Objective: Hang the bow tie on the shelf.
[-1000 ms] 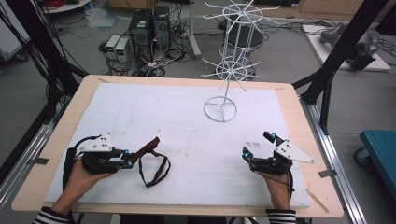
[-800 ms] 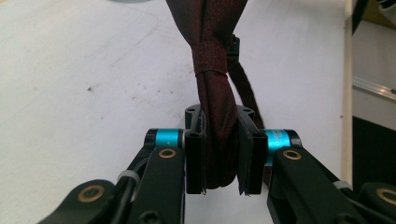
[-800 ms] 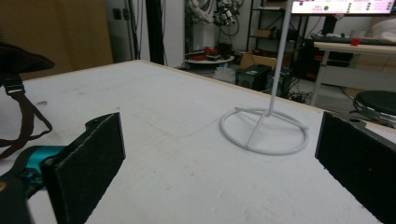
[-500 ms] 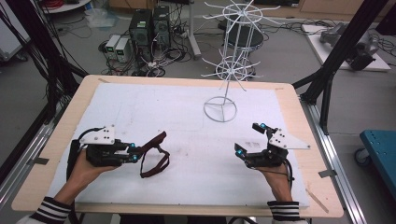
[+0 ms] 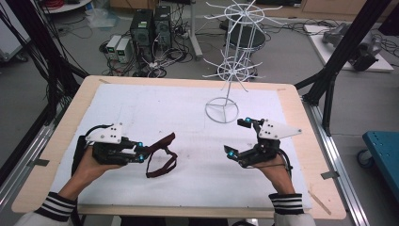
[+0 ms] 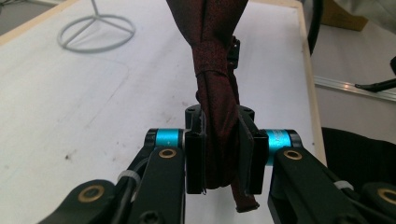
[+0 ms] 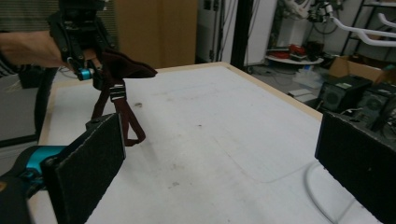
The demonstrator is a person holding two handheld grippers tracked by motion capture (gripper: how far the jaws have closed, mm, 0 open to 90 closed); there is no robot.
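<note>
High view: left tool (image 5: 140, 152) clamps the maroon strap (image 5: 160, 155); right tool (image 5: 237, 138) gapes empty.

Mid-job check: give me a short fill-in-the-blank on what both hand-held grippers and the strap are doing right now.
1. The left hand-held gripper is shut on a dark red ____.
2. The right hand-held gripper has its jaws ____ with nothing between them.
3. The white wire rack stands on a ____ base near the table's far edge.

Missing words: strap; open; round
</note>
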